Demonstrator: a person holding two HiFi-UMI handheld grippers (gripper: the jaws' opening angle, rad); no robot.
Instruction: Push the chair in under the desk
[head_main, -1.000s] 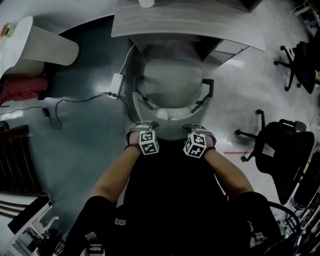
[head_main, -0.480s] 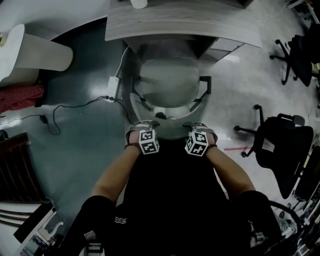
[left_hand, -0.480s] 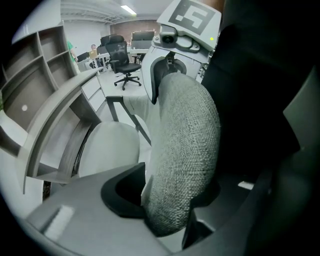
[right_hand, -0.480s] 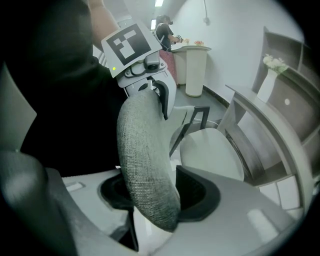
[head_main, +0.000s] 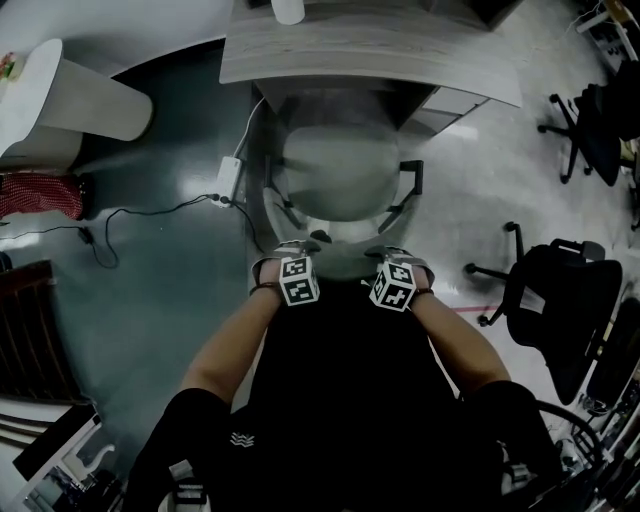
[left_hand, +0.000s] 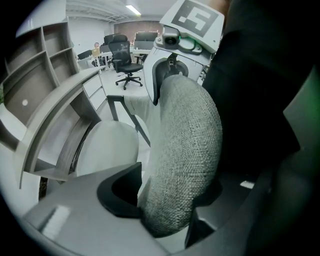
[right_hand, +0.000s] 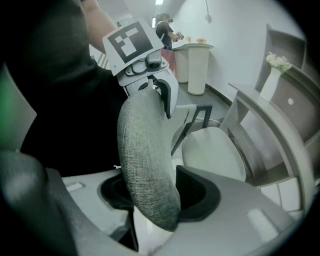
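Fabric backrest (left_hand: 185, 140) is clamped in the right gripper (right_hand: 160, 195) while the left gripper (left_hand: 170, 205) has just been opening around it, so the chair (head_main: 335, 170) may slew.

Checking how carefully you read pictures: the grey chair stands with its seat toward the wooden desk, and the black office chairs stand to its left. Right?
Not quite. The head view shows the black office chairs to the right of the grey chair, not its left. The rest holds: its seat is toward the wooden desk.
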